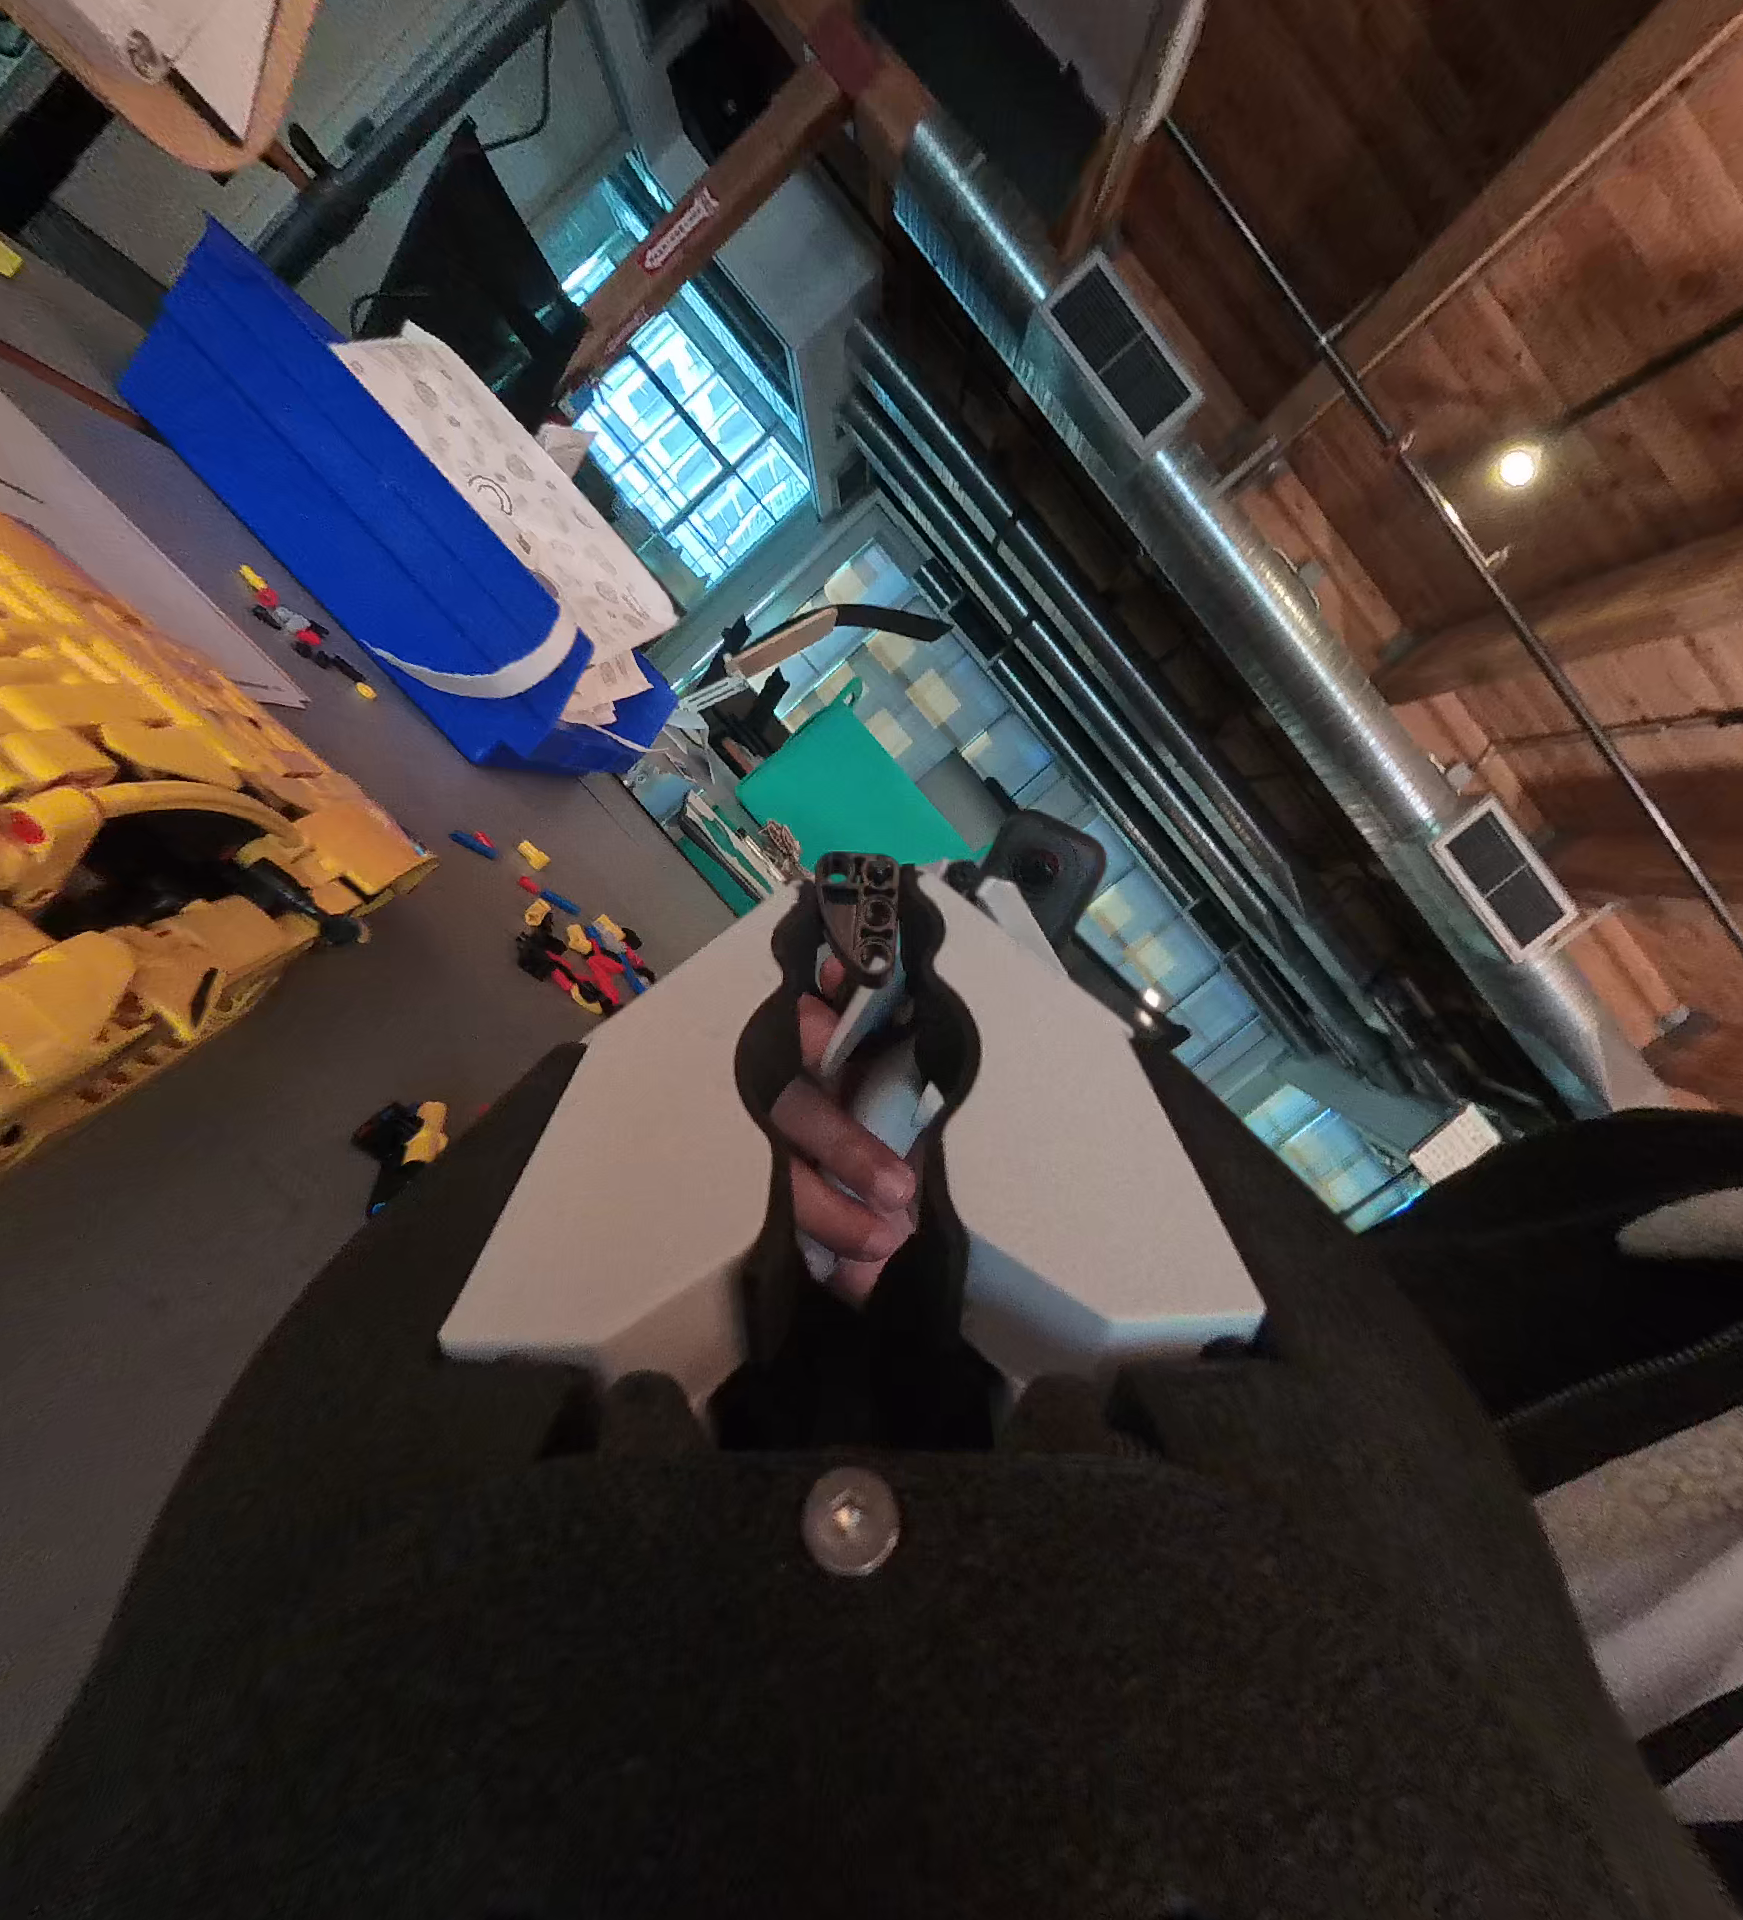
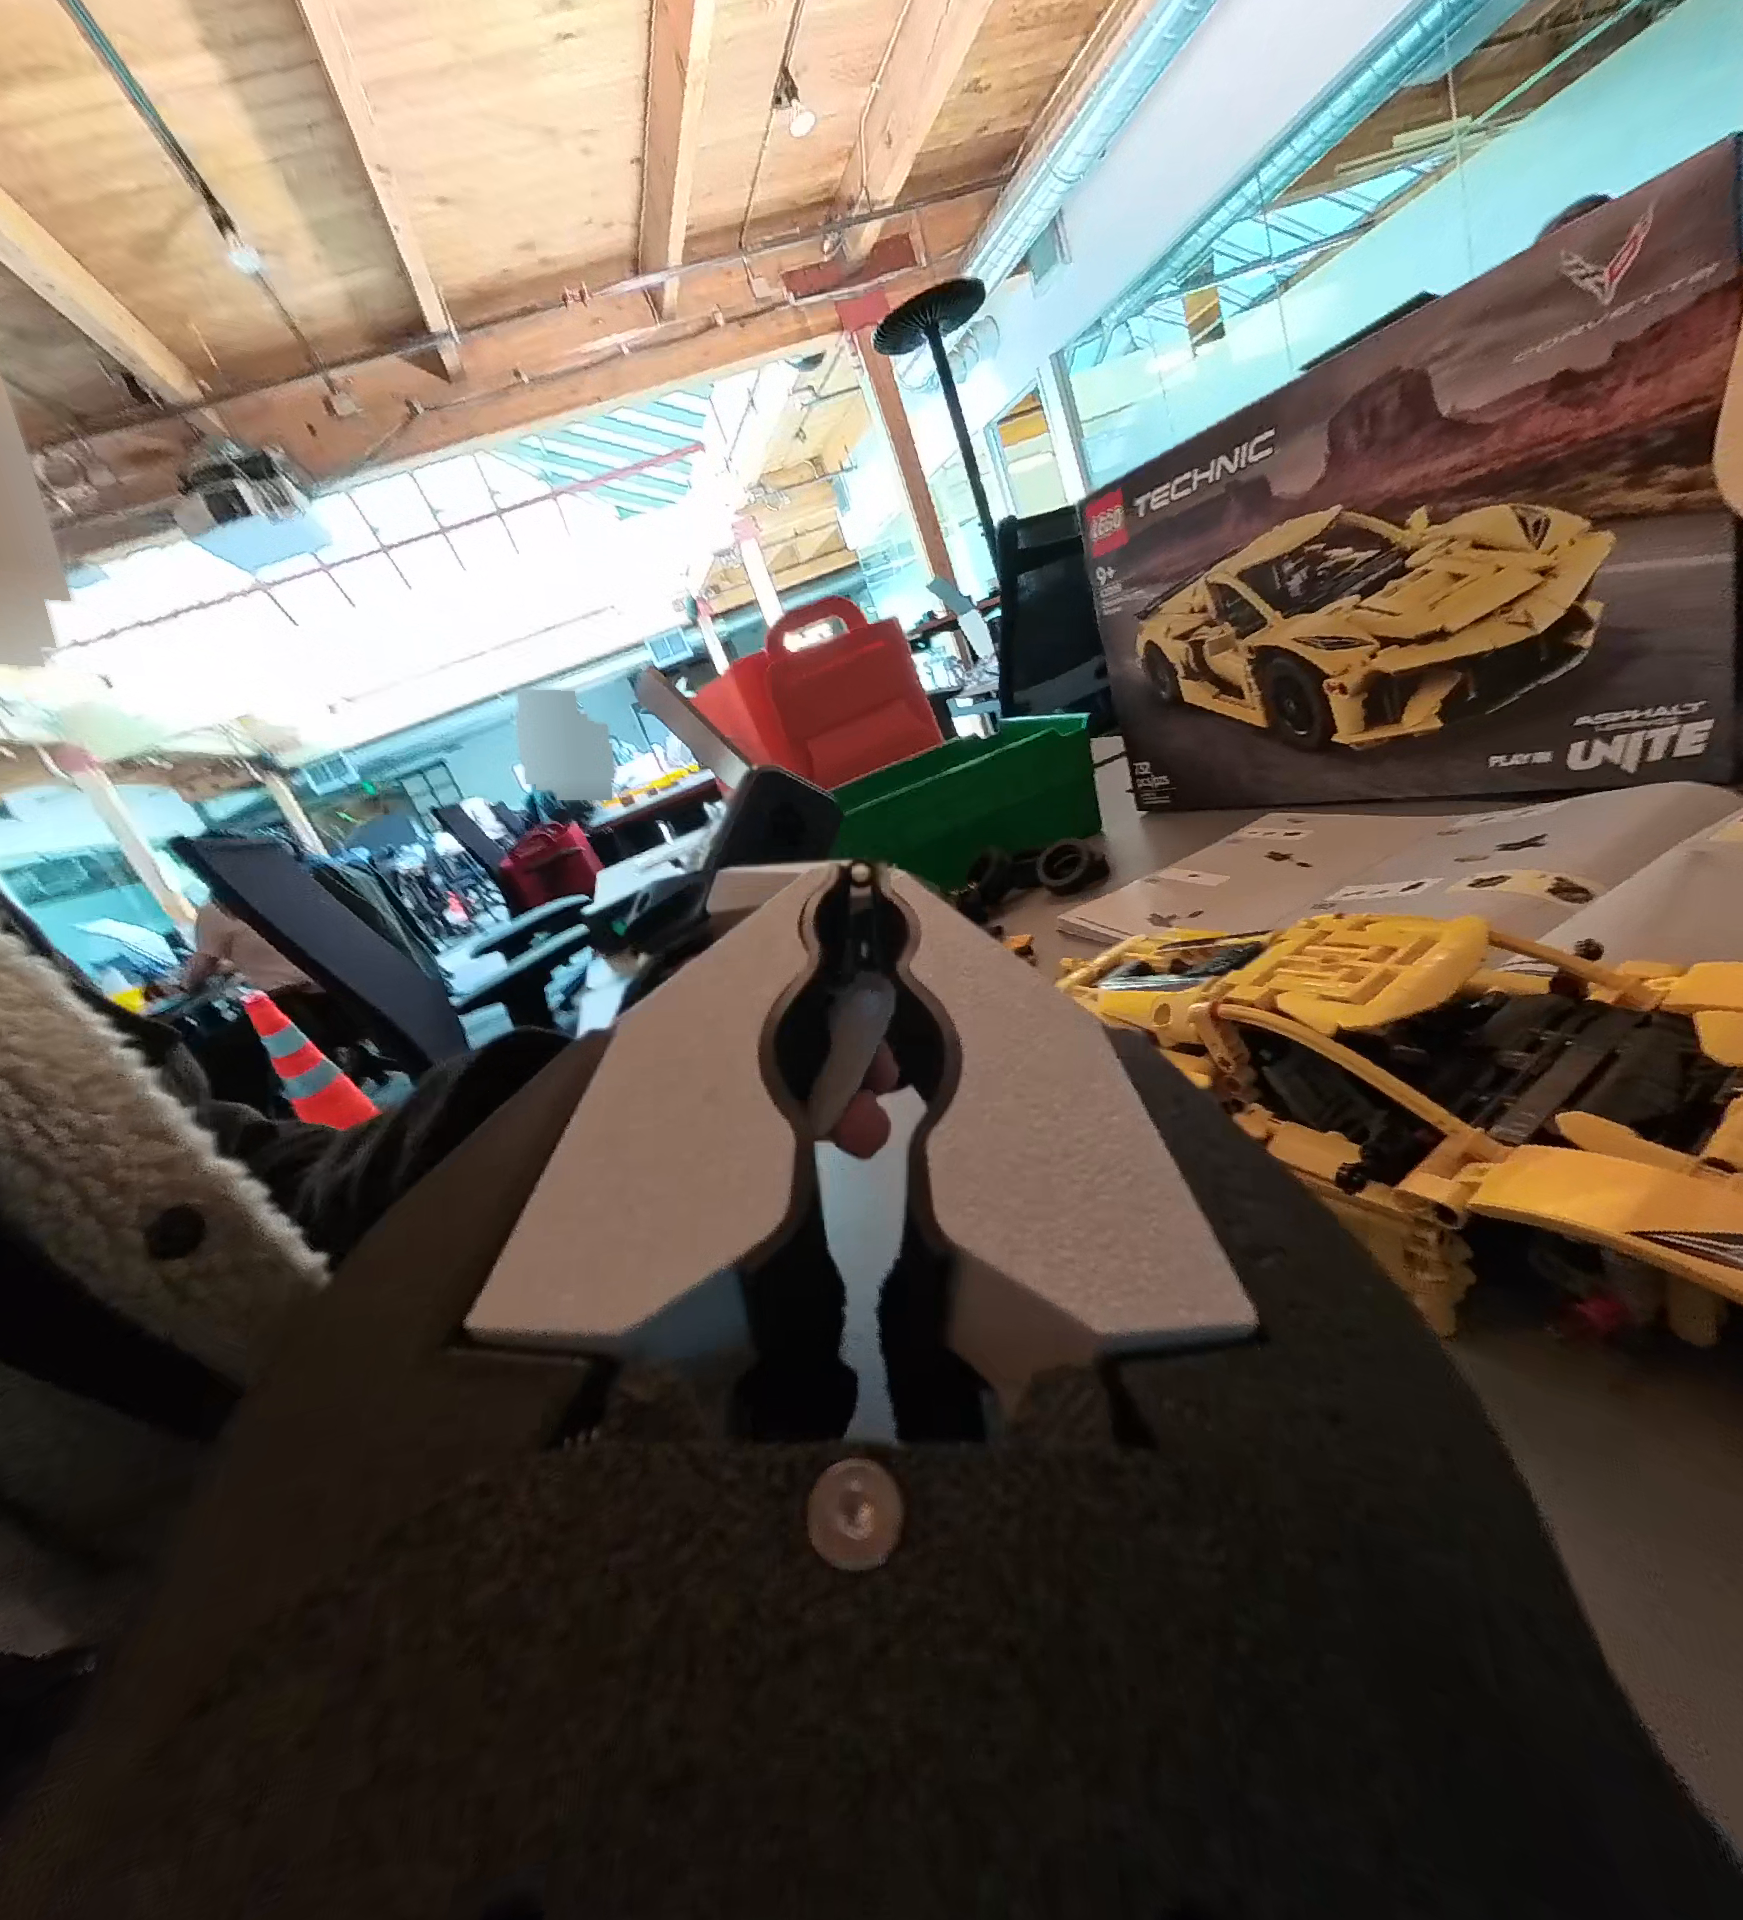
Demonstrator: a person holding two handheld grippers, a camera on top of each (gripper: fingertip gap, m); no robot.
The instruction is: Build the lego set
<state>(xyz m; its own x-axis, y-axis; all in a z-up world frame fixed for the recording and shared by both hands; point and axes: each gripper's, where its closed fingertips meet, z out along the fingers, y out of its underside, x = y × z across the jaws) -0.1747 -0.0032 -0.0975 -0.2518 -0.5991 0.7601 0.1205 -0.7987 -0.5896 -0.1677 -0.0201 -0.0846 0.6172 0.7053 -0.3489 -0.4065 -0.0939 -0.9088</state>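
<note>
My left gripper (image 1: 862,894) is shut on a flat black Technic piece with round holes (image 1: 865,925) and holds it in the air, tilted up off the table. My right gripper (image 2: 859,899) is shut on a thin dark piece (image 2: 862,951) with a small pale tip, seen edge-on. The two grippers face each other closely; the right one shows behind the left fingers (image 1: 1028,894), and the left one shows beyond the right fingers (image 2: 773,821). I cannot tell whether both hold the same piece. The partly built yellow car (image 2: 1418,1049) lies on the grey table to the right, and also shows in the left wrist view (image 1: 67,831).
The set's box (image 2: 1418,582) stands behind an open instruction booklet (image 2: 1366,862). A green bin (image 2: 971,795) holds a red container (image 2: 836,696), with black tyres (image 2: 1054,862) beside it. A blue bin (image 1: 347,499) and loose red, yellow and blue pieces (image 1: 586,951) lie on the table. Left and right tips are no more than a few centimetres apart. My left gripper's tips are some 15 cm from the partly built yellow car (image 2: 1418,1049).
</note>
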